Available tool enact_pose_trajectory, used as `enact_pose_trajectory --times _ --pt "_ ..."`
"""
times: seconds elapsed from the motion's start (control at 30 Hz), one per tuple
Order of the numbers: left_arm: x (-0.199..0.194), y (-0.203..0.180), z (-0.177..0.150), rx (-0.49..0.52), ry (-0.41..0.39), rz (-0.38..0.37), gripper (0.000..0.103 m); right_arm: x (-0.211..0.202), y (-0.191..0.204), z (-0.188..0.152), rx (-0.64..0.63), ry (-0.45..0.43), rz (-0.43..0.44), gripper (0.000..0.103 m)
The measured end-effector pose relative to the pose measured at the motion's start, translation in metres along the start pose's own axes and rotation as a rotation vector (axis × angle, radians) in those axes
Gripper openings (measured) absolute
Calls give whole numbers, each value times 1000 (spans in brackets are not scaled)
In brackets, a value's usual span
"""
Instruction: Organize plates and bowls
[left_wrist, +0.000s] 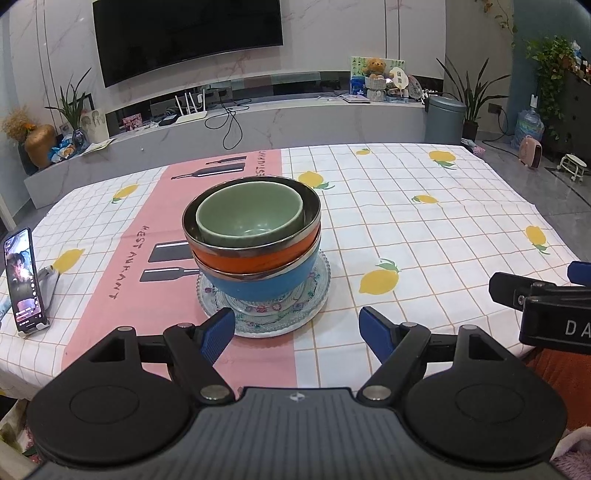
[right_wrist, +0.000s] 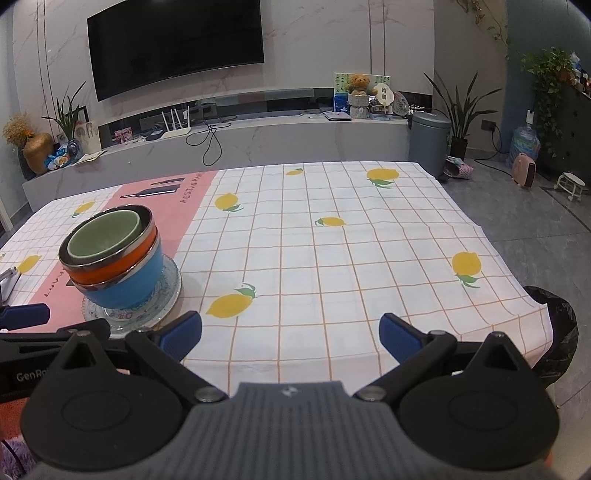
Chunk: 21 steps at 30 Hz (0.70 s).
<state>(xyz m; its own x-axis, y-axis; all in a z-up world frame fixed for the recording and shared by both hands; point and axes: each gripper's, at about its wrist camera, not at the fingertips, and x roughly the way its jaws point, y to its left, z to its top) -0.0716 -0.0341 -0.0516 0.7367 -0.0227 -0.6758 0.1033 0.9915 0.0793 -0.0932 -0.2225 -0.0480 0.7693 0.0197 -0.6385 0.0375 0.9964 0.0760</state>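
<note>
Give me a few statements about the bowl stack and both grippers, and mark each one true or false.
1. The small green ceramic bowl sits on top, nested inside the steel-rimmed orange bowl. True.
2. The steel-rimmed blue bowl rests directly on the tablecloth. False: it stands on a patterned clear glass plate.
3. The left gripper is open and holds nothing. True.
4. The right gripper is shut on the plate. False: it is open over the lemon-print checked tablecloth.
</note>
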Motion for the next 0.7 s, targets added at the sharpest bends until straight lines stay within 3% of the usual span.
enact_pose_trajectory --times 0.7 --pt "-5 -2 -2 -5 -25 -30 89 -4 0 -3 0 -14 2 100"
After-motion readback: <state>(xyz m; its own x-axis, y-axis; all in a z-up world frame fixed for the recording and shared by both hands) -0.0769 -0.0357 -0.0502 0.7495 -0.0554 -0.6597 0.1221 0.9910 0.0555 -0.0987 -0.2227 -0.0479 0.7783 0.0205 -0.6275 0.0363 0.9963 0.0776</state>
